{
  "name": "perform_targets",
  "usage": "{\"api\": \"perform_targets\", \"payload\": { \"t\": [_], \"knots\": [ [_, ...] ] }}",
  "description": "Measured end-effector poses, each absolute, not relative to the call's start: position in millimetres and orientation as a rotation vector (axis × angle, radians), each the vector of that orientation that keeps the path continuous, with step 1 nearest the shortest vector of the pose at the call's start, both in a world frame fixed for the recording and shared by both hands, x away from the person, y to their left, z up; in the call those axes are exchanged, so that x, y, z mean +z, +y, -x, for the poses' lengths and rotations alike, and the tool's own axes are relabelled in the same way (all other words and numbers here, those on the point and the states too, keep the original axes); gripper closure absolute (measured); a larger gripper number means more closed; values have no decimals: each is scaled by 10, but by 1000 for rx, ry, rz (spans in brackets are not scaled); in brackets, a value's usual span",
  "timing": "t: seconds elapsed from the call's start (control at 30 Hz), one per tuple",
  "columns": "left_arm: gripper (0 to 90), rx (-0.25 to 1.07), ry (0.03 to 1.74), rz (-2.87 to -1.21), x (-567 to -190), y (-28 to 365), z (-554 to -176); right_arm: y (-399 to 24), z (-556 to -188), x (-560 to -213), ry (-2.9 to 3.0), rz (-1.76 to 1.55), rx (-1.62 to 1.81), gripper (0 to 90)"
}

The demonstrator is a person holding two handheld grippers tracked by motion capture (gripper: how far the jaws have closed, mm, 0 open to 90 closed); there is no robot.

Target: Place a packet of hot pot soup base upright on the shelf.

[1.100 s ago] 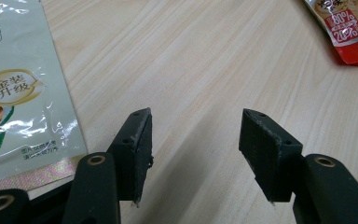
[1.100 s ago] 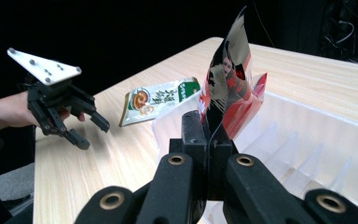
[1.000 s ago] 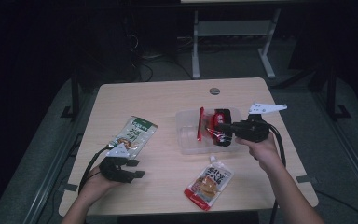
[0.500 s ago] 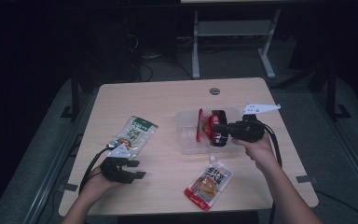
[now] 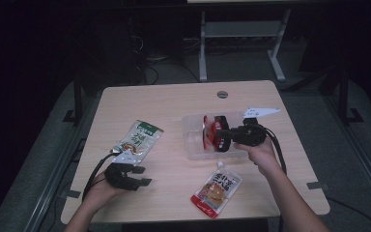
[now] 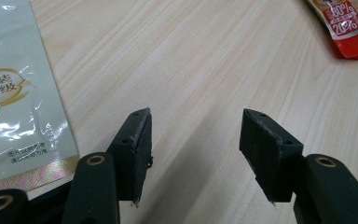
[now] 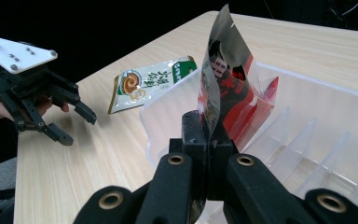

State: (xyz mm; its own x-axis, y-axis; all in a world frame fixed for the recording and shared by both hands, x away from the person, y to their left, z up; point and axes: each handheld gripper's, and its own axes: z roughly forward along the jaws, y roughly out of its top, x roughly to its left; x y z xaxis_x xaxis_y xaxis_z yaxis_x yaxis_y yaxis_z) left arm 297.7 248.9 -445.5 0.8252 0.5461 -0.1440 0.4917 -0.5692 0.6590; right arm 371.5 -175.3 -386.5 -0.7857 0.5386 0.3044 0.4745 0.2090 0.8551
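My right gripper point(image 5: 217, 135) point(image 7: 208, 126) is shut on the lower edge of a shiny red and black packet point(image 5: 207, 131) point(image 7: 223, 79). It holds the packet upright over the clear plastic bin point(image 5: 193, 145) point(image 7: 317, 102). A green snack packet point(image 5: 139, 139) point(image 6: 9, 93) point(image 7: 151, 84) lies flat at the table's left. Just in front of it, my left gripper point(image 5: 147, 176) point(image 6: 196, 126) rests low on the table, open, with bare wood between its jaws. A red pouch point(image 5: 216, 188) point(image 6: 349, 23) lies near the front edge.
The bin has ribbed dividers along its floor. A round cable hole point(image 5: 222, 94) sits at the table's far edge. The left gripper point(image 7: 83, 130) stands off to the left in the right gripper view. A white frame point(image 5: 241, 29) stands on the floor beyond the table.
My right gripper has shifted a little to the left with the packet, further over the bin. The left gripper has stayed in place.
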Motion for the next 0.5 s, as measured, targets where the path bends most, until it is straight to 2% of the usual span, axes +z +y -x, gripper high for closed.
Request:
{"api": "perform_targets", "payload": {
  "t": [0.5],
  "knots": [
    [432, 98, 770, -2269, -4473, 2545, -2942, -1597, -3850, -3992, 2438, -1020, 1618, 891]
  ]
}}
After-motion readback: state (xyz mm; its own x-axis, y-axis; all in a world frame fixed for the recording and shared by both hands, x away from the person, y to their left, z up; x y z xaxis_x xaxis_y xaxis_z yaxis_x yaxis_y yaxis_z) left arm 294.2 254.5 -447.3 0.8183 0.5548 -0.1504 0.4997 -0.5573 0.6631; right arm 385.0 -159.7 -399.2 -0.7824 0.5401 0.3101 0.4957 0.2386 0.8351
